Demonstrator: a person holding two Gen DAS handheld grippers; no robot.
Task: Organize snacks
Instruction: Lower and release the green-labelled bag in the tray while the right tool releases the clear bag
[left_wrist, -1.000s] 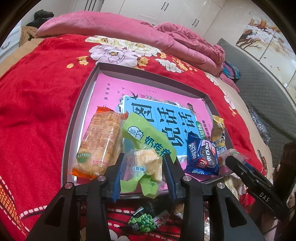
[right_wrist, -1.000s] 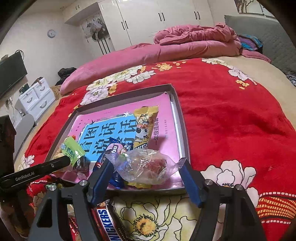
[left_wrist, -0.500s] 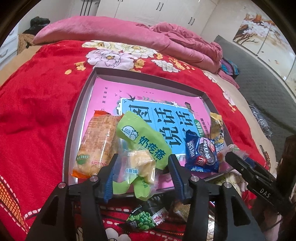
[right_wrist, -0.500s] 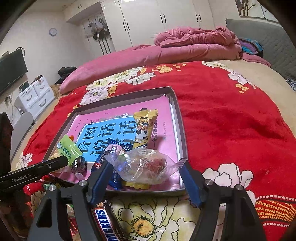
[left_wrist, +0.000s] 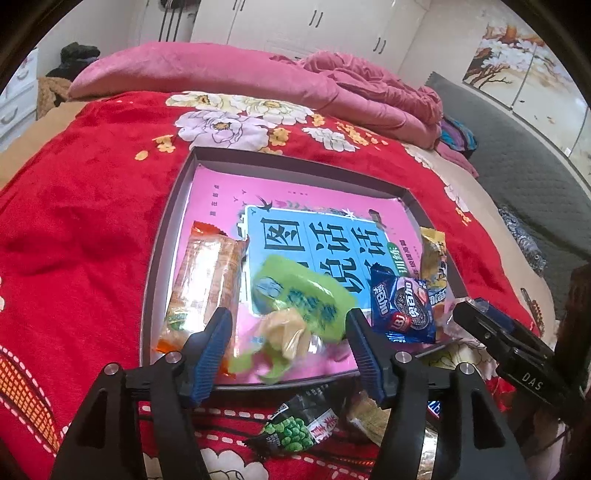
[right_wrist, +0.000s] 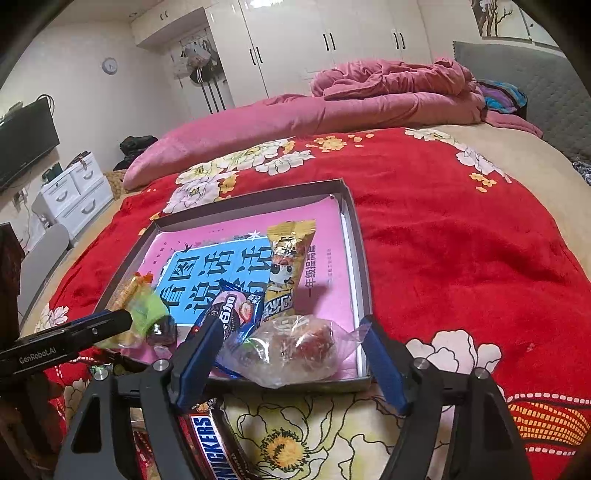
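Observation:
A grey tray (left_wrist: 173, 206) with a pink and blue book inside lies on the red bedspread. In it lie an orange cracker pack (left_wrist: 207, 277), a green candy pack (left_wrist: 299, 299), a blue cookie pack (left_wrist: 402, 306) and a yellow bar (right_wrist: 284, 266). My left gripper (left_wrist: 288, 328) is open, and the blurred green pack lies between its fingers over the tray's near edge. My right gripper (right_wrist: 291, 339) is open around a clear bag of red sweets (right_wrist: 295, 350) that rests at the tray's near right corner (right_wrist: 364, 376).
A green pea snack pack (left_wrist: 295, 432) lies on the bedspread just below the tray. A Snickers bar (right_wrist: 210, 443) lies under my right gripper. Pink quilts (right_wrist: 332, 110) are piled at the far side of the bed. A white drawer unit (right_wrist: 74, 192) stands at the left.
My left gripper has opened wider and let go of the green candy pack, which drops blurred onto the tray. My right gripper stays open around the clear bag and has drawn back slightly.

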